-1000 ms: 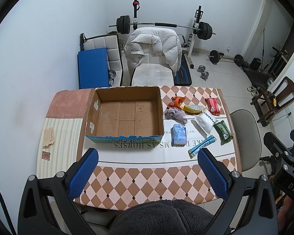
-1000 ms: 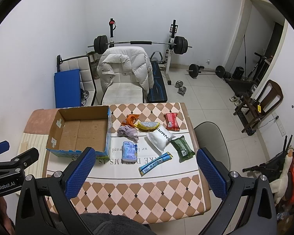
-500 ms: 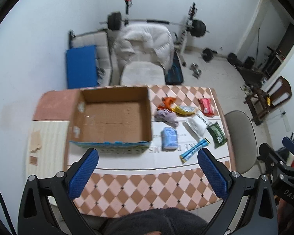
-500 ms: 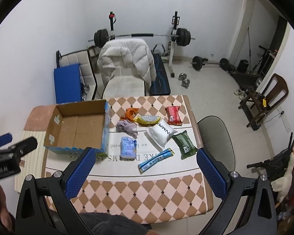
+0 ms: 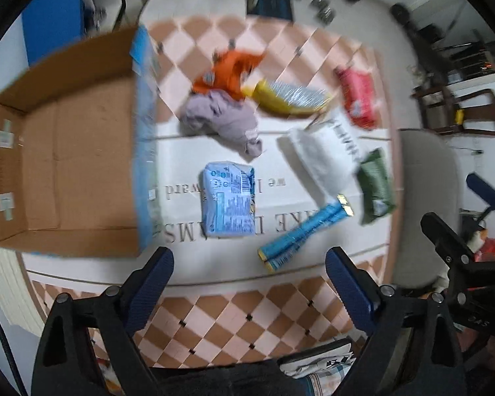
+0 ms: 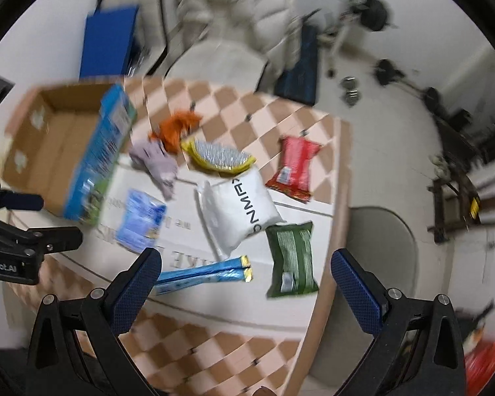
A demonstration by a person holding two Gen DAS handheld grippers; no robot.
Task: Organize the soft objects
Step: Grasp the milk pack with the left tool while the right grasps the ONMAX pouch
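Observation:
An open cardboard box stands at the table's left with nothing in it. Right of it lie an orange cloth, a lilac cloth, a light blue pack, a yellow pack, a white bag, a red pack, a green pack and a blue stick pack. My left gripper is open above the table's near edge, near the blue pack. My right gripper is open over the stick pack.
The table has a checkered cloth with a white runner. A grey chair stands at its right side. A white jacket on a chair and weights are behind the table. The left gripper body shows in the right wrist view.
Both grippers have dropped quickly toward the table and its objects, which now look much larger and blurred. Both stay open. Nothing on the table has moved.

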